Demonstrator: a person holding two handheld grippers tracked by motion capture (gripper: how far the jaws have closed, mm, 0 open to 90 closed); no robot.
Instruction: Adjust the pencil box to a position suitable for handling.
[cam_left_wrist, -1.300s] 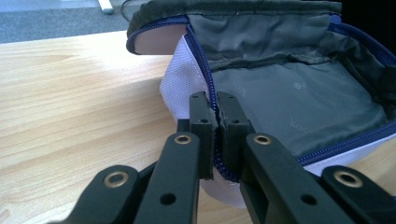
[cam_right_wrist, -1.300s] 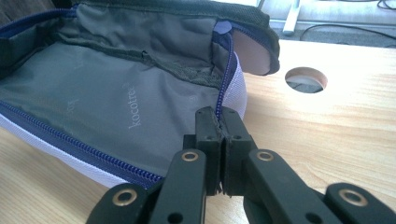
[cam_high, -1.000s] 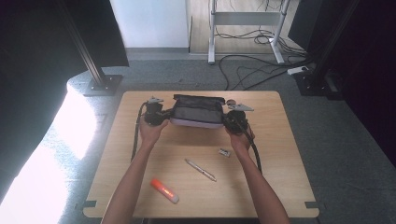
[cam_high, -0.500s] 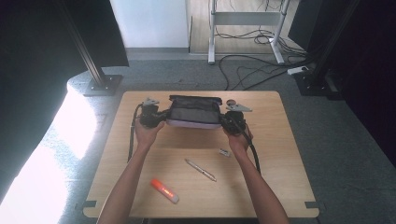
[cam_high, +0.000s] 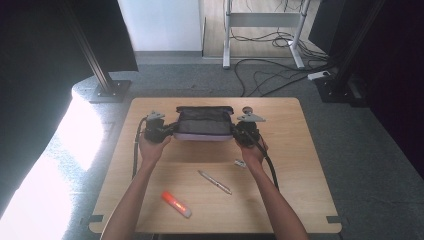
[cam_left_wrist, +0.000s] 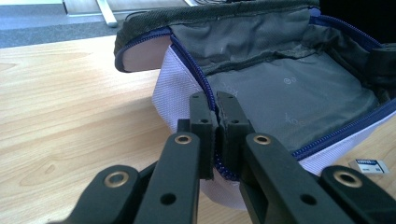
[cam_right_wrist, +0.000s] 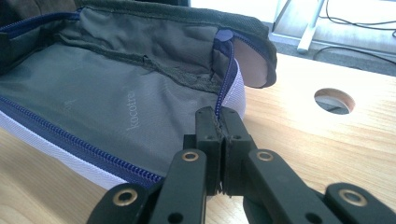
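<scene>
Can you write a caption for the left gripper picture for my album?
The left gripper pinches the blue zipper edge of an open pouch on the wooden table.

Right gripper (cam_right_wrist: 219, 122): jaws clamped tight on zipper edge of open pouch (cam_right_wrist: 107, 98). Grey lining exposed, blue zipper along rim. Wooden table (cam_right_wrist: 299, 140) beneath, round hole (cam_right_wrist: 334, 100) beyond.

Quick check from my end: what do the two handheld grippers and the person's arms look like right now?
Both grippers, left gripper and right gripper, are black, each with a grey three-cornered plate on top and a black cable trailing back. Their jaws are flat black bars with brass-coloured pins. Forearms are bare, no sleeves or gloves.
</scene>
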